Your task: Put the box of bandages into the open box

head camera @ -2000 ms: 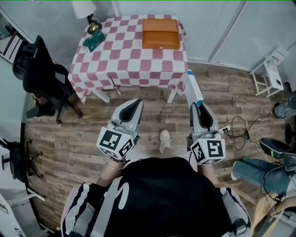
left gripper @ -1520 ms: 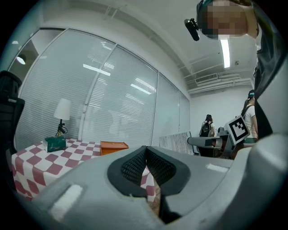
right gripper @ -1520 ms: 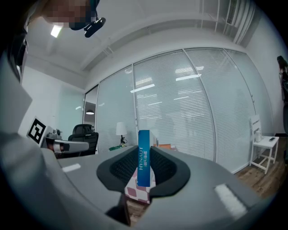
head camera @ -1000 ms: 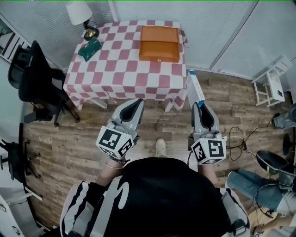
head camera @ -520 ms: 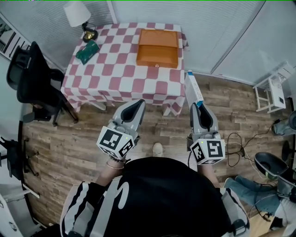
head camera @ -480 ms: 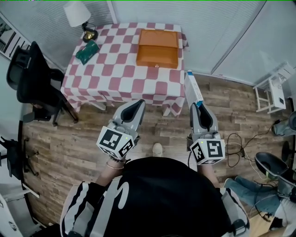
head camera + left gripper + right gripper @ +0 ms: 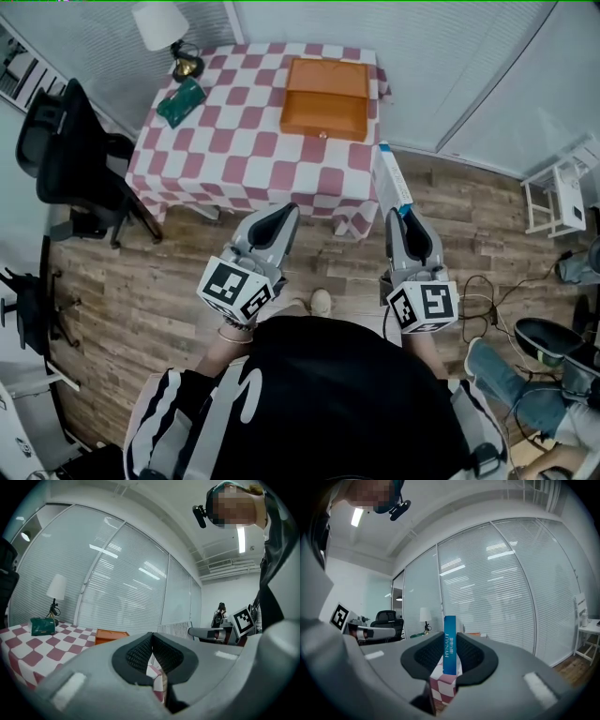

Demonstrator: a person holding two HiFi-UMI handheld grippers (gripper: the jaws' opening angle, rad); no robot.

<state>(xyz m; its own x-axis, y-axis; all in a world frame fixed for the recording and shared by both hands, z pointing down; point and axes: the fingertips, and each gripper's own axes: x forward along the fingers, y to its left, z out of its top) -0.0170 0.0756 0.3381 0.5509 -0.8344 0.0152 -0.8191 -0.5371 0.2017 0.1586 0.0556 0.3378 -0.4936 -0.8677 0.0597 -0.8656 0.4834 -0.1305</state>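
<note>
The box of bandages is a slim white and blue carton, and my right gripper is shut on its lower end. It sticks up and forward over the wooden floor, short of the table. In the right gripper view its blue edge stands upright between the pads. The open orange box lies at the far right part of the checkered table; it also shows in the left gripper view. My left gripper hangs level with the right one, shut and holding nothing.
A green pouch and a lamp sit at the table's far left corner. A black office chair stands left of the table. A white rack and cables are at the right. The person's shoe is on the floor.
The table has shifted slightly in the head view as the person steps toward it. Both grippers keep their pose, and the right one still holds the carton.
</note>
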